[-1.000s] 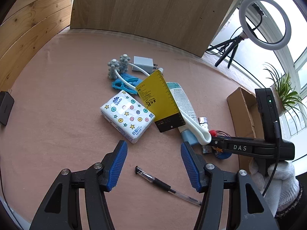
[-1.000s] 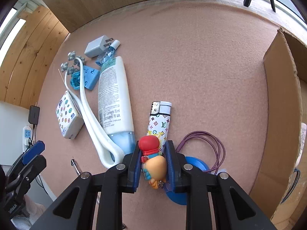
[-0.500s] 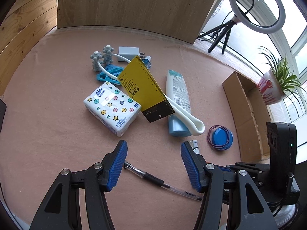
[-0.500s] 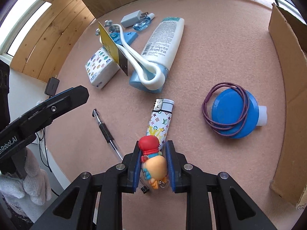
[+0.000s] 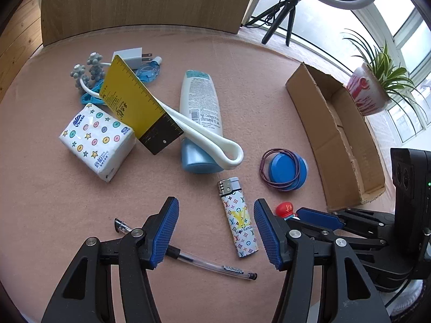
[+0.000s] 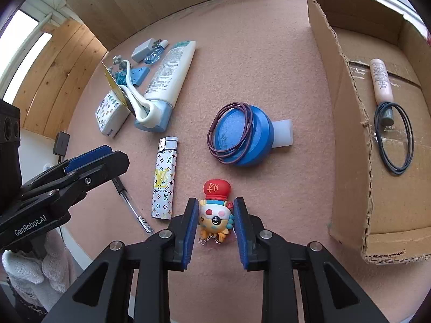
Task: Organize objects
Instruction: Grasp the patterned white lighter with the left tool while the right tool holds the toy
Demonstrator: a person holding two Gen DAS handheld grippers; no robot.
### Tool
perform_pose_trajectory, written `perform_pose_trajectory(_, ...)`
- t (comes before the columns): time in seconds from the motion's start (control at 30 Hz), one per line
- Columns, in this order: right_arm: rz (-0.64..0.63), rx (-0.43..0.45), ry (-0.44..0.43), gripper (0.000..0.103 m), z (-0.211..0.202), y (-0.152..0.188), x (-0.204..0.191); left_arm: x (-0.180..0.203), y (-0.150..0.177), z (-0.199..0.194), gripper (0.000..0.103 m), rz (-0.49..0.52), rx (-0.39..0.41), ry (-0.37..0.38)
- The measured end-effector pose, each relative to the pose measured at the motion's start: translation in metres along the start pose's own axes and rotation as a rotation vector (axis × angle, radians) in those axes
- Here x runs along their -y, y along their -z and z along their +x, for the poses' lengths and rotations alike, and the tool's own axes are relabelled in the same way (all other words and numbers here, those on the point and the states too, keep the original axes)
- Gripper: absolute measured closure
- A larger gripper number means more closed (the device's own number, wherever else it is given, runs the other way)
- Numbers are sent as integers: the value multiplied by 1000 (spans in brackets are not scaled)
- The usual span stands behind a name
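My right gripper (image 6: 215,228) is shut on a small cartoon figure with a red hat (image 6: 215,210), held just above the pink table mat. The figure's hat (image 5: 285,208) also shows in the left wrist view, beside the right gripper (image 5: 317,218). My left gripper (image 5: 215,231) stands open over the mat with nothing gripped. A patterned lighter (image 5: 238,220) lies below and between its fingers, and a clear pen (image 5: 188,258) runs under them. The left gripper (image 6: 89,158) shows at the left of the right wrist view, near the lighter (image 6: 164,183).
An open cardboard box (image 6: 350,107) on the right holds a beige tube (image 6: 381,86) and a dark hair tie (image 6: 398,140). A blue lid with a purple hair tie (image 6: 239,137), a lotion bottle (image 5: 200,113), a yellow ruler (image 5: 134,105) and a tissue pack (image 5: 94,140) lie on the mat.
The right gripper has carried the figure to the right, closer to the box. The left gripper has shifted right, from over the pen to over the lighter.
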State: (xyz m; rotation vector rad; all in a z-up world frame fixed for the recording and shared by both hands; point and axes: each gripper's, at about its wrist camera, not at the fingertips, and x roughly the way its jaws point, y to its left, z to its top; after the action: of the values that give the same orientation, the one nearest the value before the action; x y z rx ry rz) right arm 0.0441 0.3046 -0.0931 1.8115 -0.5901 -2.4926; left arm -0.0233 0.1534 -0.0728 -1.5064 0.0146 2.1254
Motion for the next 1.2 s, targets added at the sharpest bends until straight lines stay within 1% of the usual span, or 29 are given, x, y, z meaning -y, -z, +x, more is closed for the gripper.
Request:
perform_pose_trajectory(0.07, -15, 16, 29, 78, -3, 3, -3, 8, 1, 6, 41, 18, -14, -2)
perform_pose_trajectory(0.17, 8, 17, -6, 77, -6, 6, 2, 19, 4, 16, 41, 53, -28, -40)
perform_pose_trajectory(0.27, -2, 22, 14, 77, -8, 8, 3, 24, 6, 23, 41, 77, -45, -65)
perform_pose_trajectory(0.4, -23, 21, 25, 77, -6, 10, -1, 29, 8, 32, 42, 120, -52, -128)
perform_pose_trajectory(0.43, -28, 22, 28, 77, -6, 10, -2, 30, 10, 34, 45, 129, -59, -132)
perform_pose_trajectory(0.57, -57, 14, 50, 77, 0, 11, -8, 34, 14, 34, 52, 173, -43, -168)
perform_pose_trajectory(0.63, -69, 9, 63, 77, 3, 11, -10, 30, 17, 32, 62, 167, -34, -170)
perform_pose_trajectory(0.67, -74, 5, 67, 77, 4, 10, -12, 27, 16, 31, 65, 163, -32, -171)
perform_pose_trajectory(0.73, -86, 6, 74, 77, 6, 11, -13, 21, 17, 28, 77, 155, -31, -170)
perform_pose_trajectory(0.93, -131, 3, 105, 77, 9, 12, -18, 7, 23, 22, 78, 118, -28, -146)
perform_pose_trajectory(1.0, -123, 4, 100, 80, 9, 11, -16, 0, 26, 17, 78, 96, -29, -128)
perform_pose_trajectory(1.07, -104, 7, 84, 81, 8, 10, -13, -5, 27, 13, 78, 68, -31, -105)
perform_pose_trajectory(1.1, -96, 9, 77, 81, 7, 11, -11, -4, 25, 18, 78, 54, -31, -96)
perform_pose_trajectory(1.2, -80, 18, 64, 81, 3, 13, -6, -10, 28, 13, 78, 29, -25, -85)
